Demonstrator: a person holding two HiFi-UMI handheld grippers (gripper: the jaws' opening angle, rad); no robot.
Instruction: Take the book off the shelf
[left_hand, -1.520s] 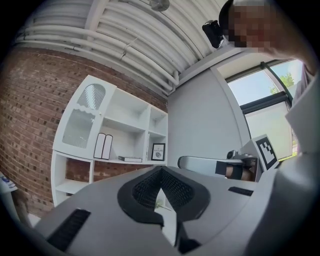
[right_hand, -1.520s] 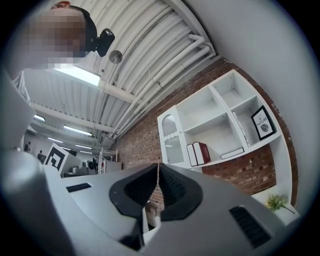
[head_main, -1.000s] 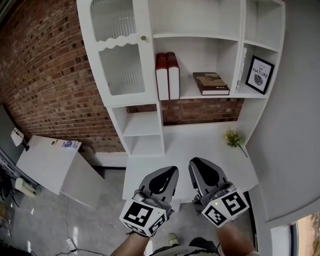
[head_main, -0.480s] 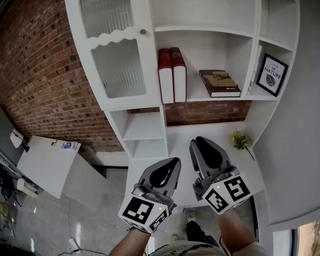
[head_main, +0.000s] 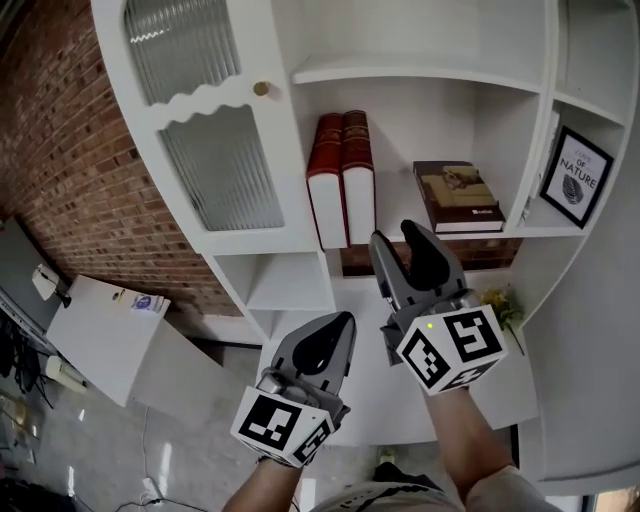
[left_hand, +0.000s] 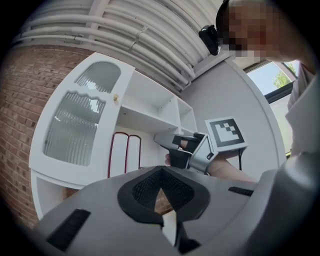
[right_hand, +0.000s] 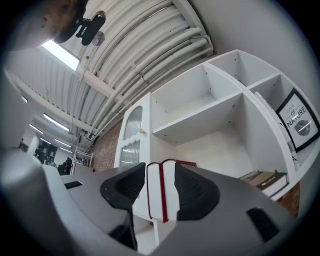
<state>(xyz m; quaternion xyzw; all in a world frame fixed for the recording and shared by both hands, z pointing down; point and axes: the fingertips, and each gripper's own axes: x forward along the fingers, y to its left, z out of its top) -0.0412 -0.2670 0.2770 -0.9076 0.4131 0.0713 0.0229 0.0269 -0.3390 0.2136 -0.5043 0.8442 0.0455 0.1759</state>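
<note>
The two red hardbacks (head_main: 341, 180) stand upright and touching on the open shelf (head_main: 535, 231), untouched. In the last second the right hand-held gripper (head_main: 398, 238) has risen from over the counter (head_main: 505, 395) to their 6 o'clock. Its jaws are apart and frame both books (nothing gripped), so I judge the reach nearly done and the grasp not begun. The left hand-held gripper (head_main: 340, 322) hangs lower, jaws together, empty. At their 3 o'clock lies a brown book (head_main: 458, 195), and beyond it a framed print (head_main: 577, 178) reads "OF NATURE".
</note>
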